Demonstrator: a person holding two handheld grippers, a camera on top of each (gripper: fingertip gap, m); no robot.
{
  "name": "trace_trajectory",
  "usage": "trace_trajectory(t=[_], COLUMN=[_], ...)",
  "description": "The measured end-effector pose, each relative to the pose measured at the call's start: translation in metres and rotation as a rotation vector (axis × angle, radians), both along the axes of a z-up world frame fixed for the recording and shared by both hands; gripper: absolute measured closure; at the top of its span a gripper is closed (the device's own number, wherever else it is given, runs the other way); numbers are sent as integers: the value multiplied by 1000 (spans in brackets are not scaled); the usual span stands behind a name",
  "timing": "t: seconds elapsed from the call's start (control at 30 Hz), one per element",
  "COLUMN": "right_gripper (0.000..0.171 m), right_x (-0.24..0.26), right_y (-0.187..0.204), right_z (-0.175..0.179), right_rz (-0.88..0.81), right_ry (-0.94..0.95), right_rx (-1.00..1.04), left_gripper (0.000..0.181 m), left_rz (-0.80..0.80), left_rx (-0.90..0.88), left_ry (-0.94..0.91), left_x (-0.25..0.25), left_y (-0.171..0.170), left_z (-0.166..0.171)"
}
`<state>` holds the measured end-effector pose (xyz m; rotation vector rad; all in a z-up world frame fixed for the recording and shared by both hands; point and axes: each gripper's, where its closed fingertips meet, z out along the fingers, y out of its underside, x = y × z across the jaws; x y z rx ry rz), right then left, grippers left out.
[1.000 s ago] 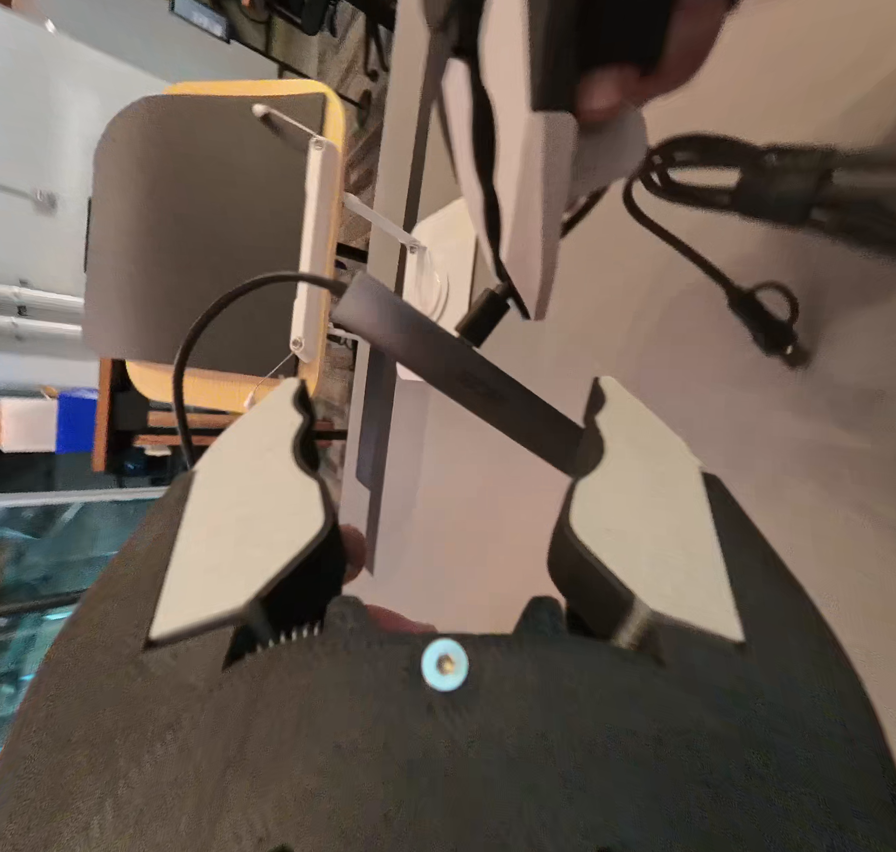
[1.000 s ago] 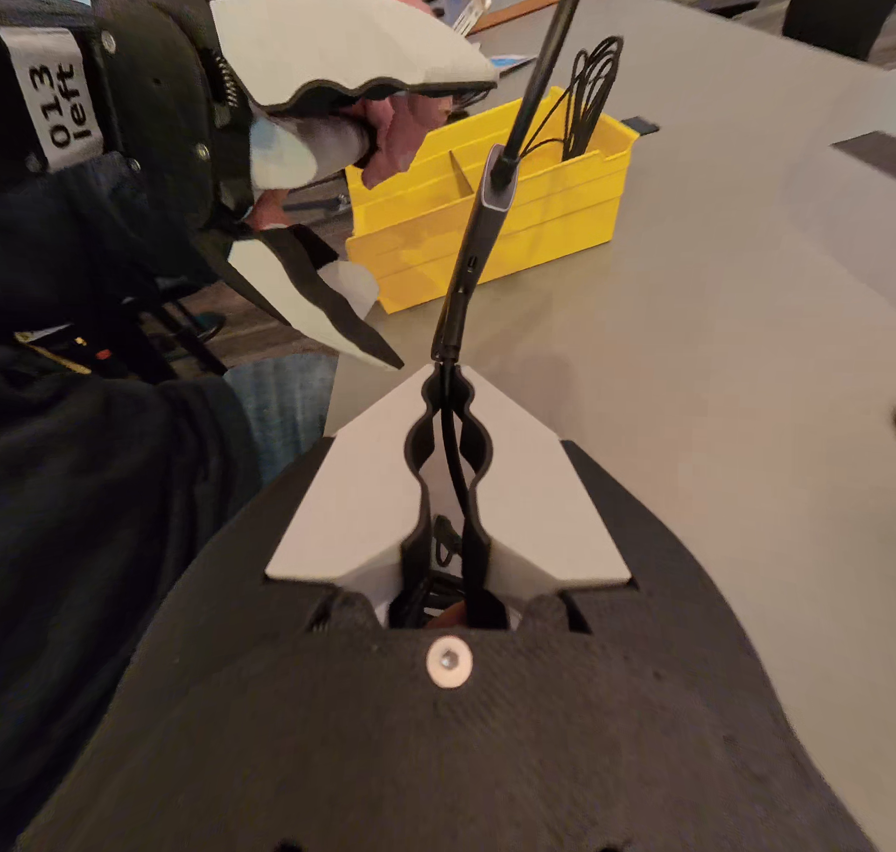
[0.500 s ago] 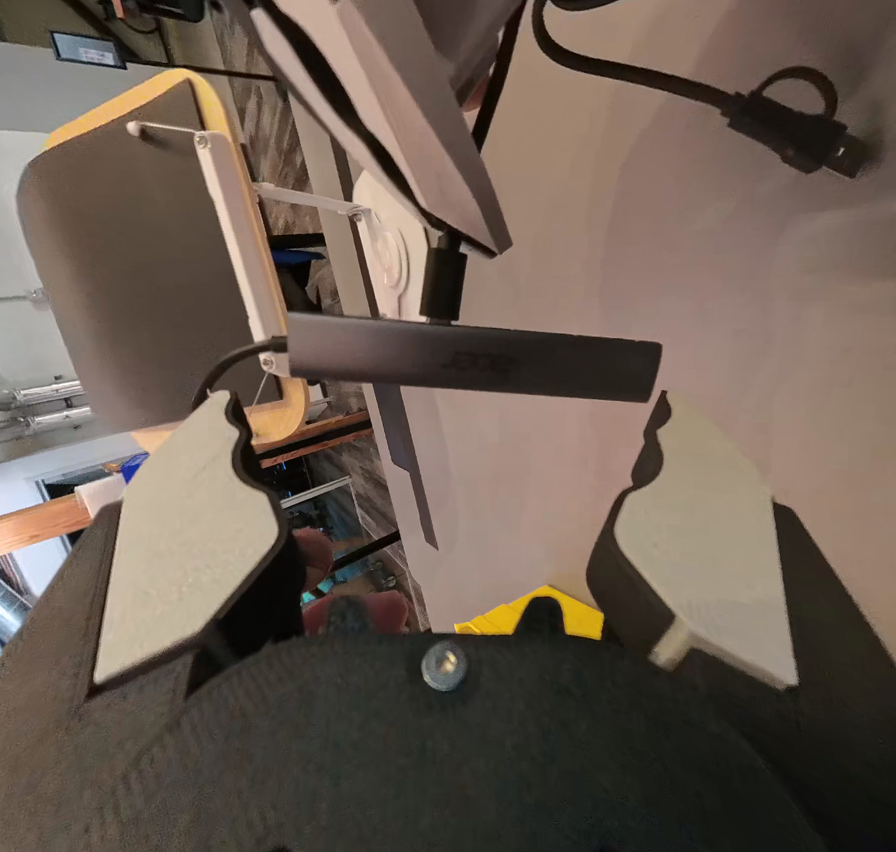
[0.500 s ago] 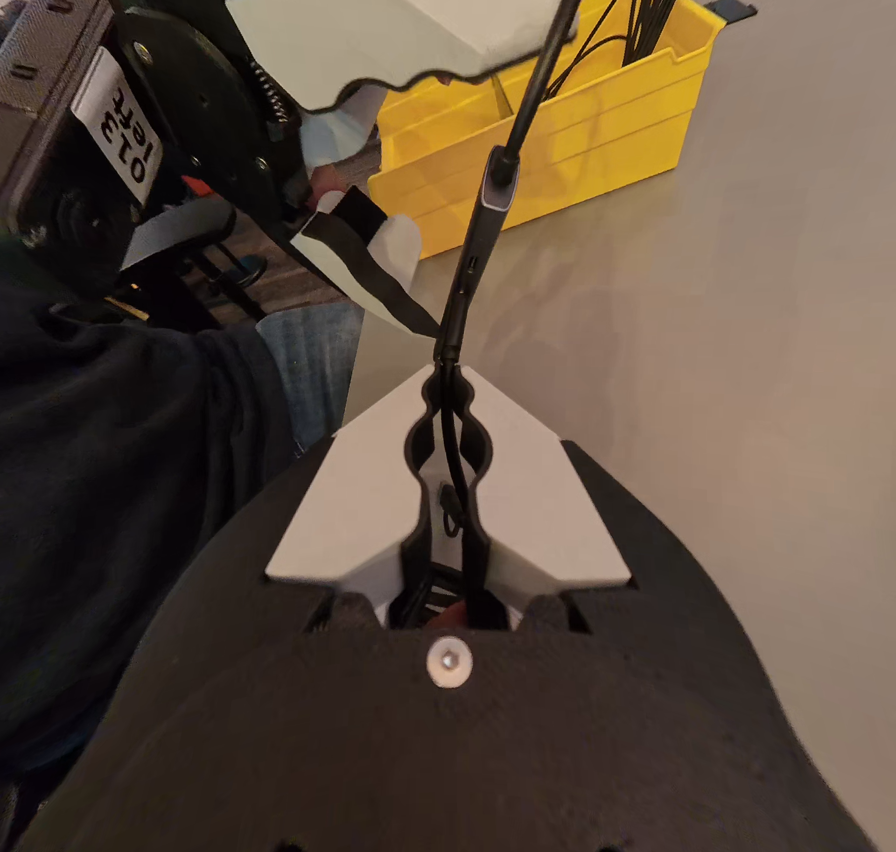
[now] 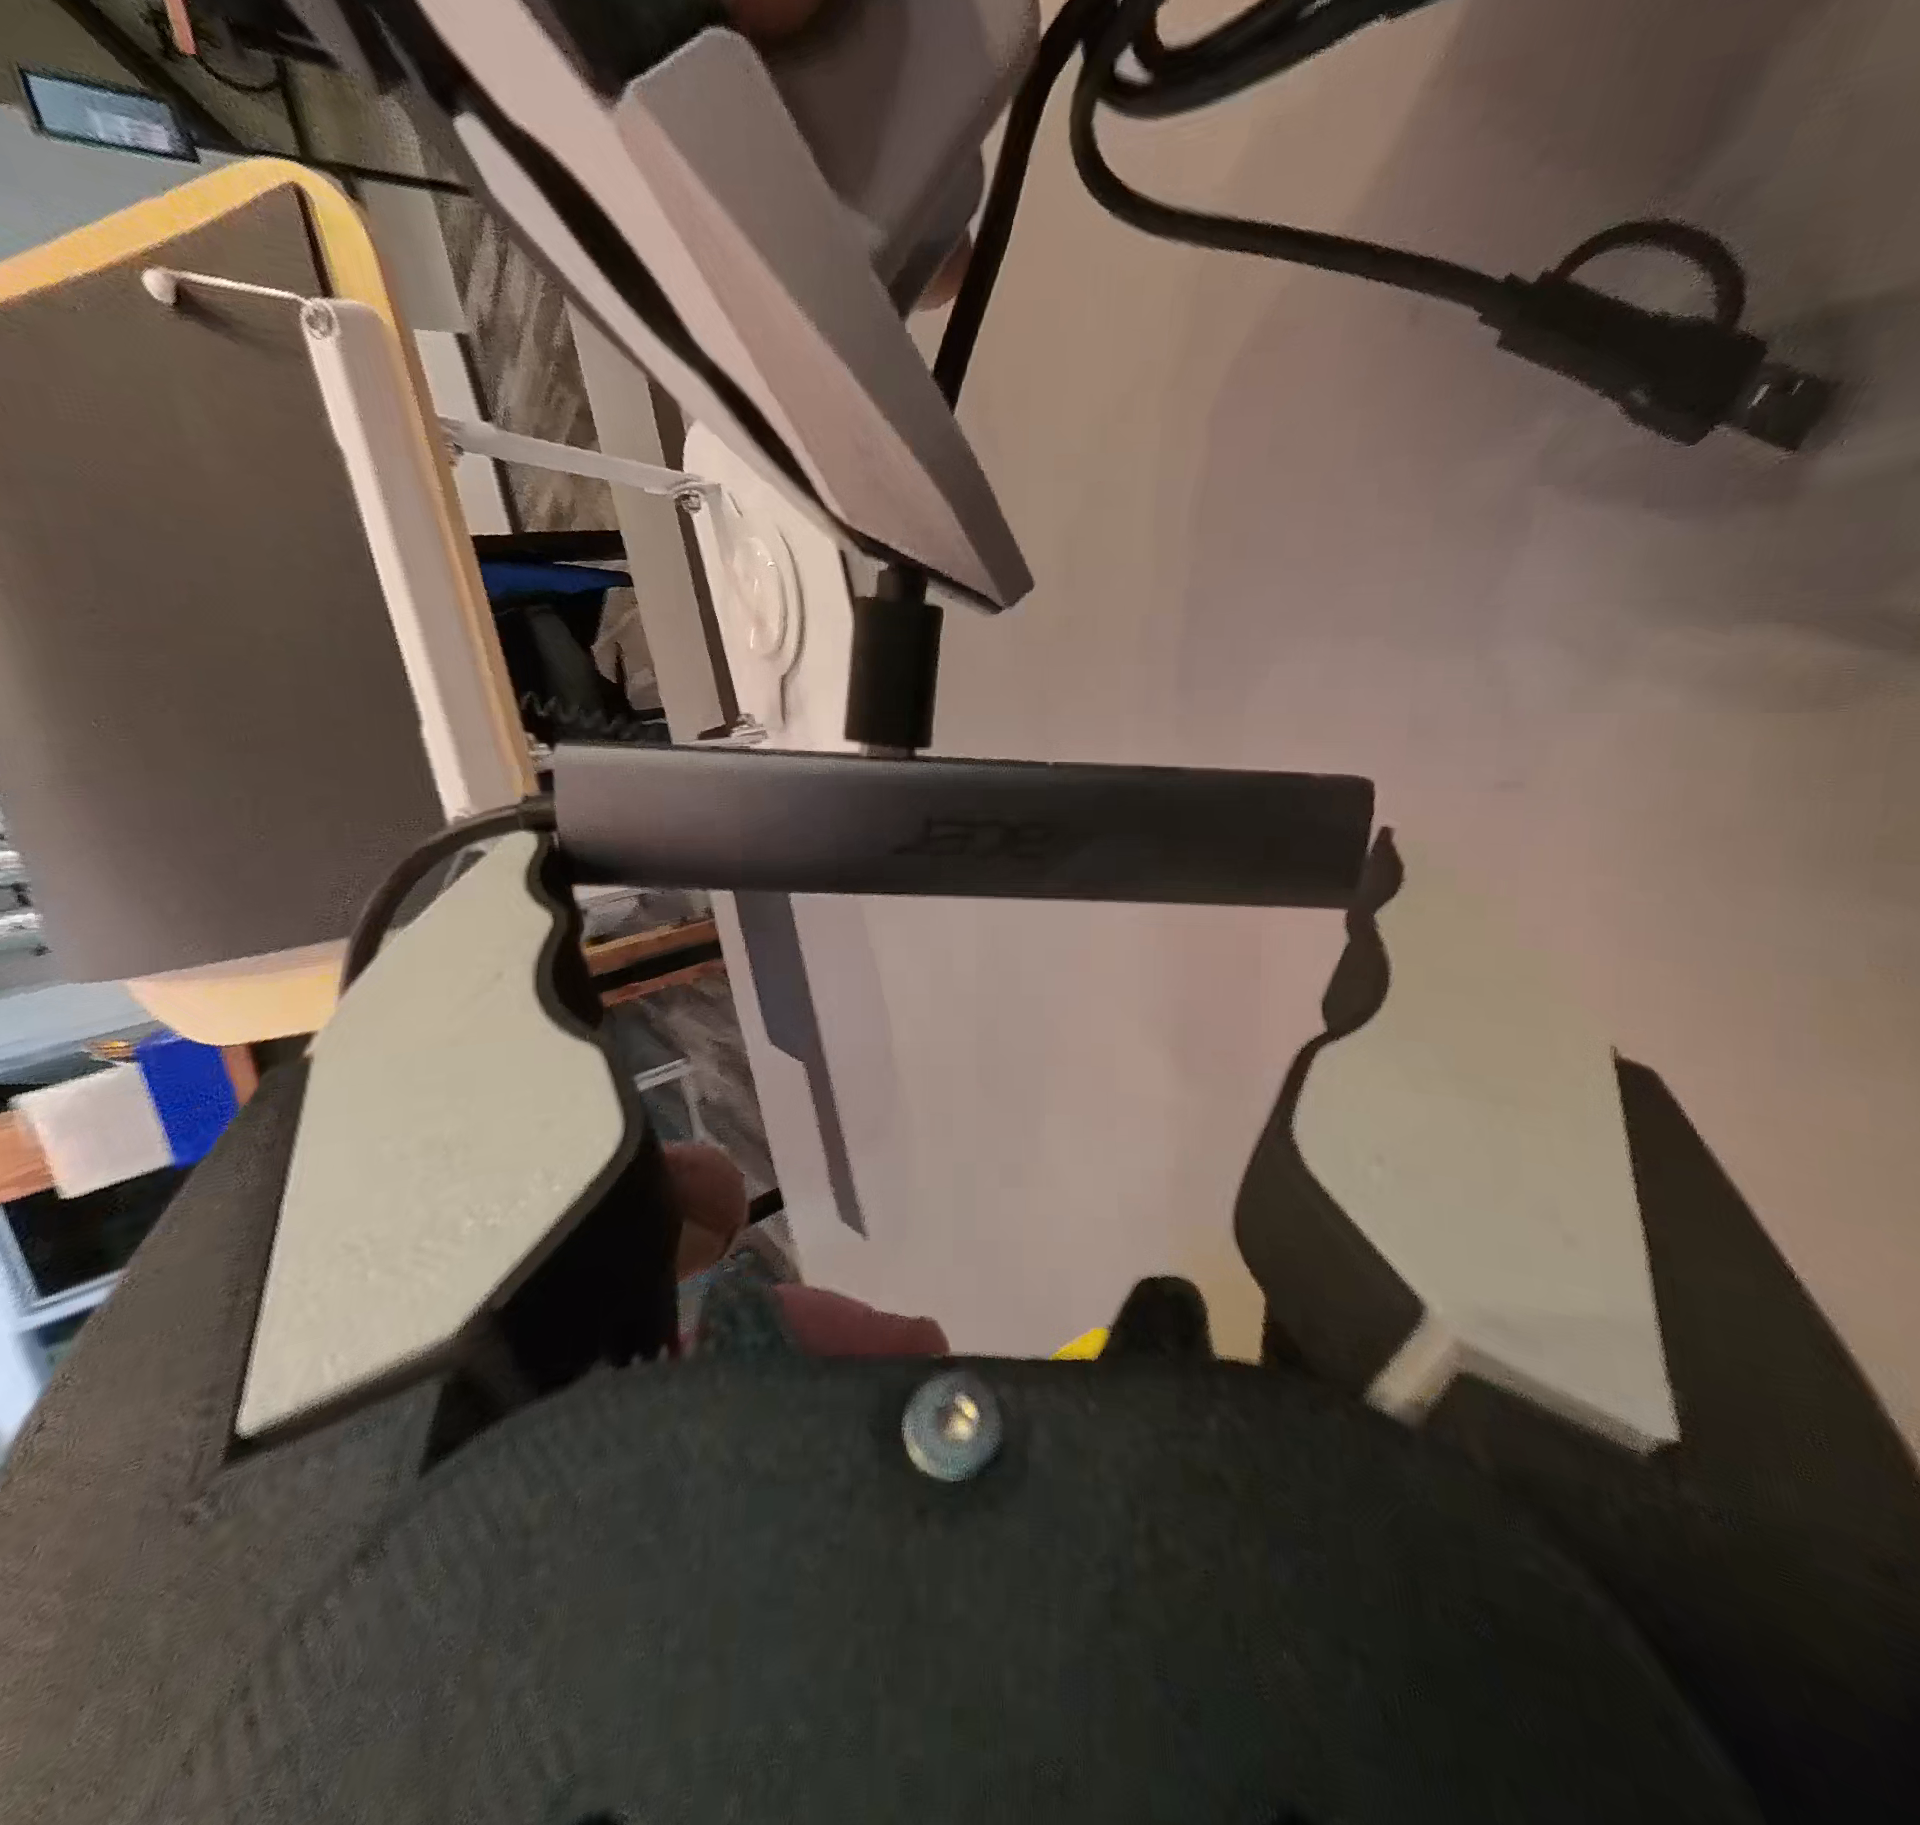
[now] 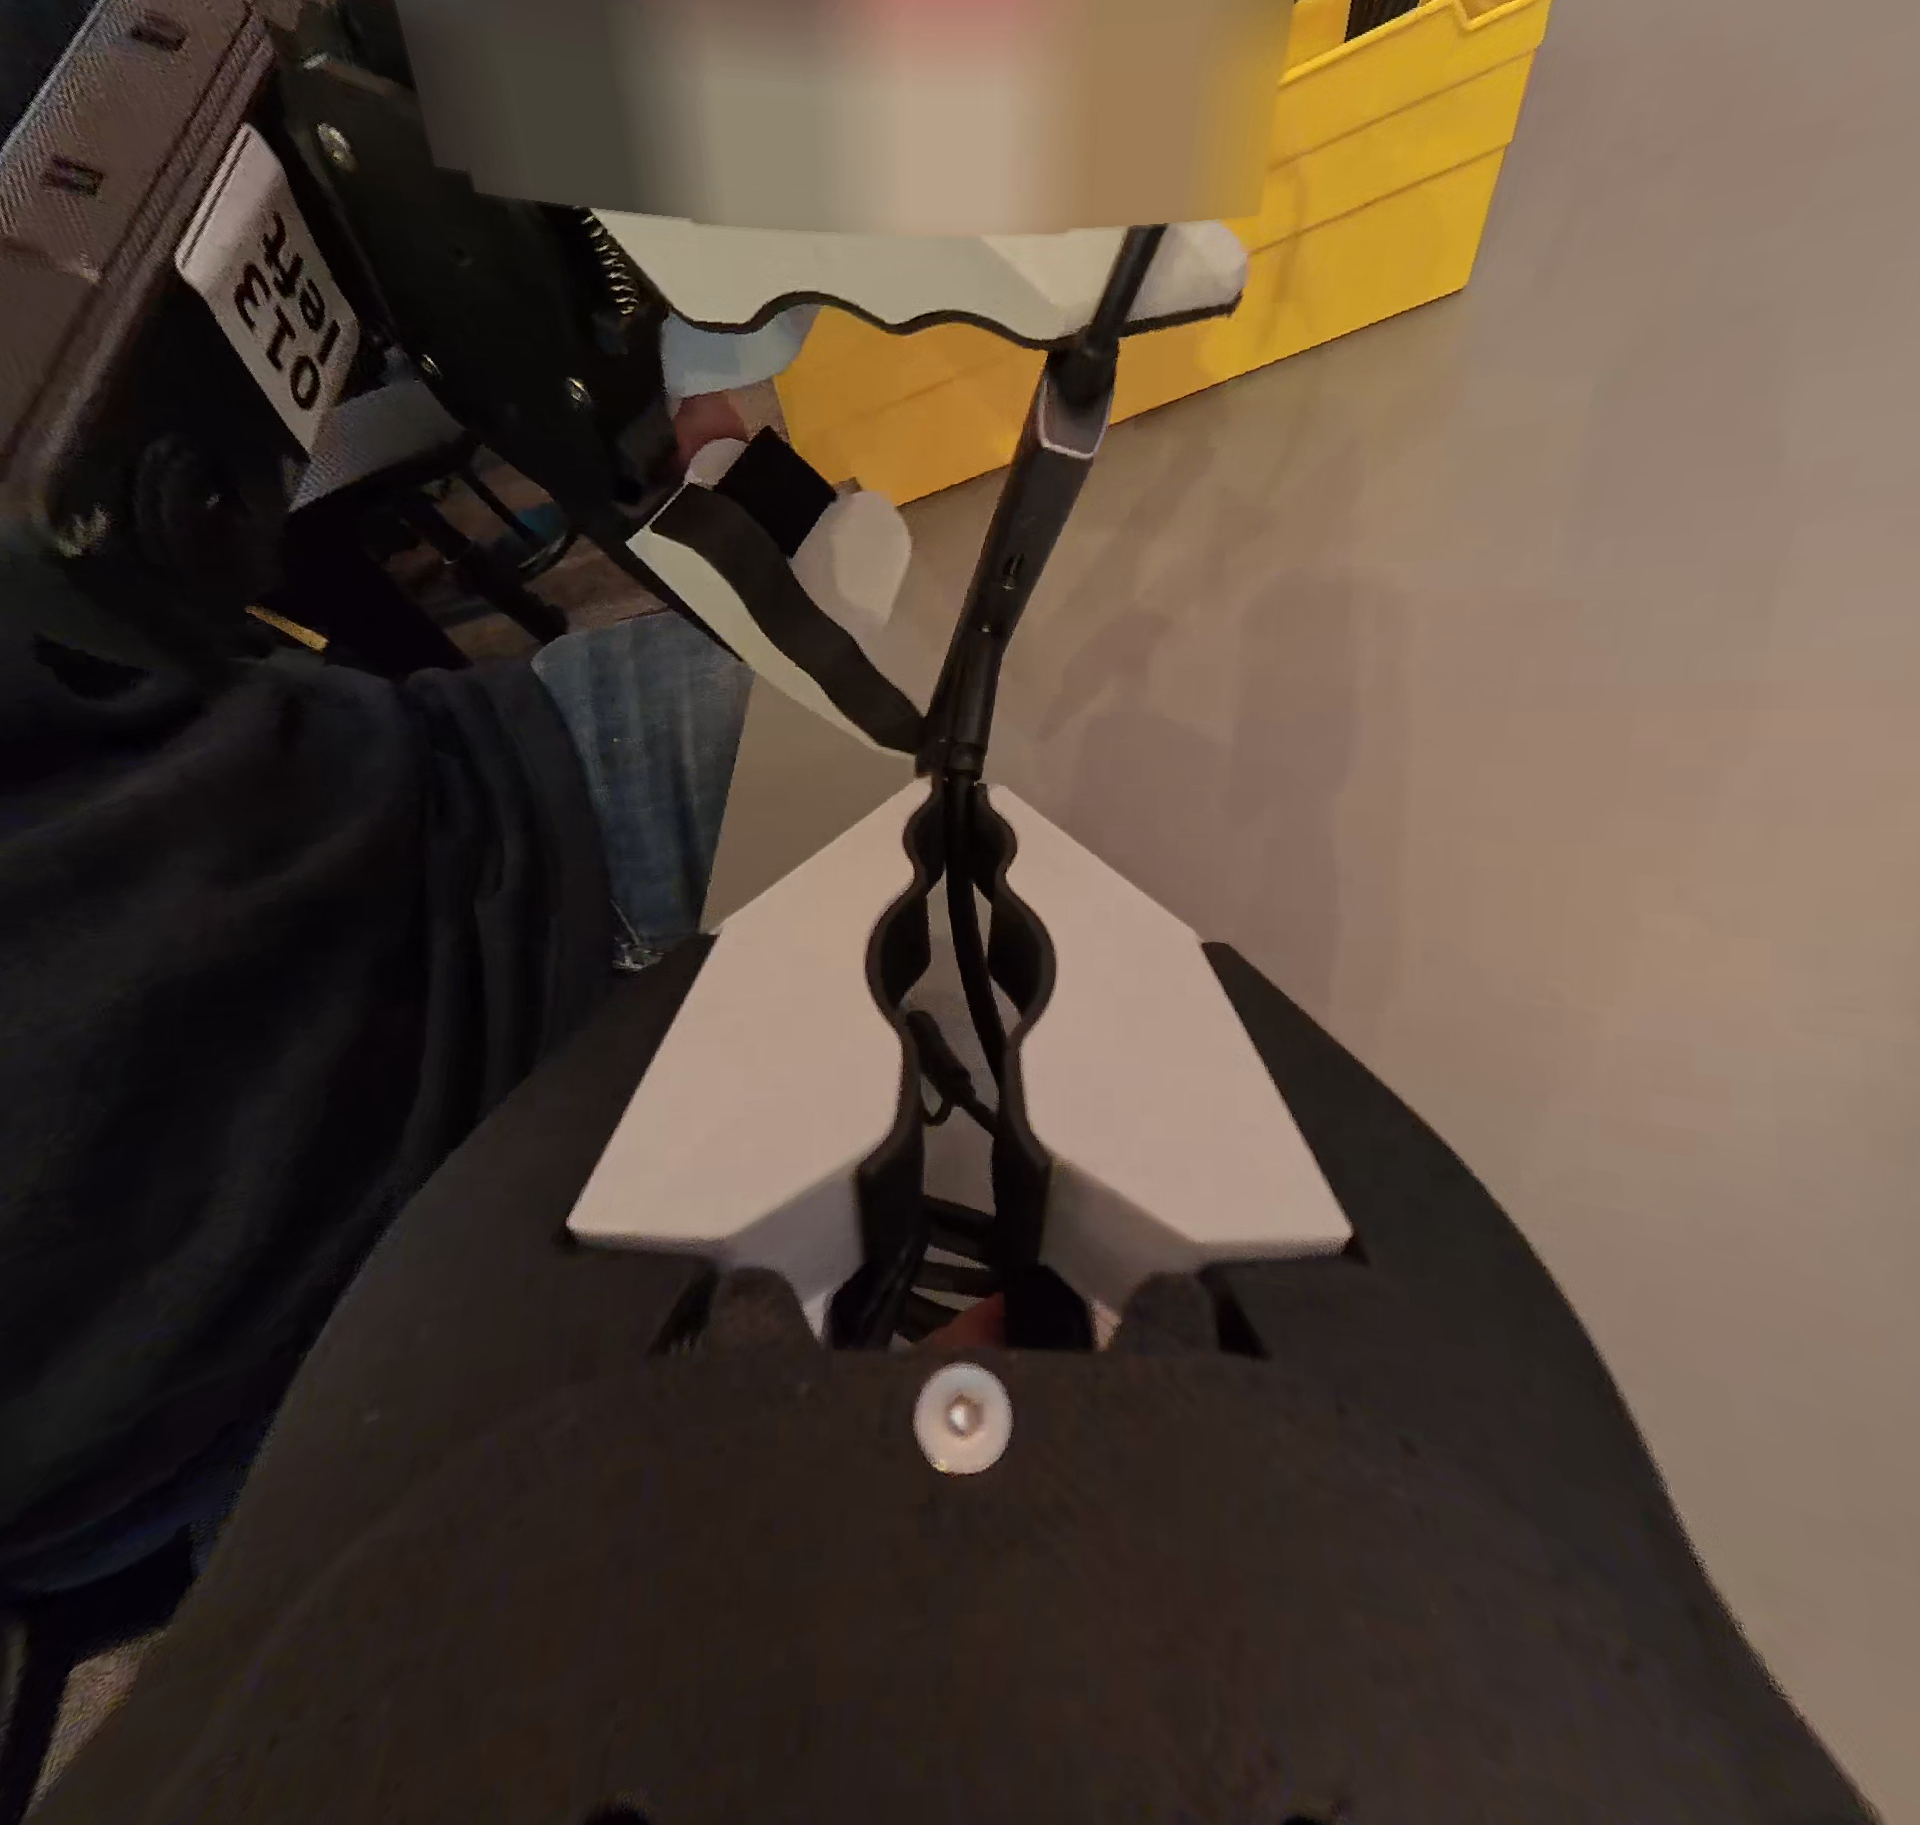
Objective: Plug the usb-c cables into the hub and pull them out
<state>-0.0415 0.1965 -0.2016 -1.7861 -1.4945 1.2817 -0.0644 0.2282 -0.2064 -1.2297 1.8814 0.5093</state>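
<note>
A slim dark grey hub lies crosswise between my left gripper's fingertips, one tip at each end and touching it. My right gripper is shut on a black usb-c cable. The cable's plug sits in the hub's long side. In the right wrist view the hub stands upright just past my right fingertips, with the left gripper's fingers above and below it. The hub's own lead runs up behind the upper finger.
A yellow bin holding several black cables stands on the grey table behind the hub. A loose black cable with a connector hangs to the right. A person's dark sleeve fills the left. A chair is beyond the table edge. My two grippers' fingertips are within a few centimetres of each other.
My left gripper opened wide, swung square to the hub and narrowed until its tips met the hub's ends. My right gripper stayed shut on the plugged-in cable.
</note>
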Motion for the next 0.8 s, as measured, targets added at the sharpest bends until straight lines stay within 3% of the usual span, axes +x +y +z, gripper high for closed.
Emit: trace_trajectory(t=[0.27, 0.57, 0.8], right_gripper=[160, 164, 162], right_x=[-6, -11, -11], right_y=[19, 25, 14], right_z=[0, 4, 22], right_rz=[-82, -129, -124], right_ry=[22, 167, 367], right_rx=[355, 742, 741], left_gripper=[46, 47, 47], left_rz=[62, 91, 77], left_rx=[-207, -382, -569], left_ry=[-141, -258, -415], left_x=[1, 0, 6], left_y=[-5, -11, -25], left_z=[-2, -2, 12])
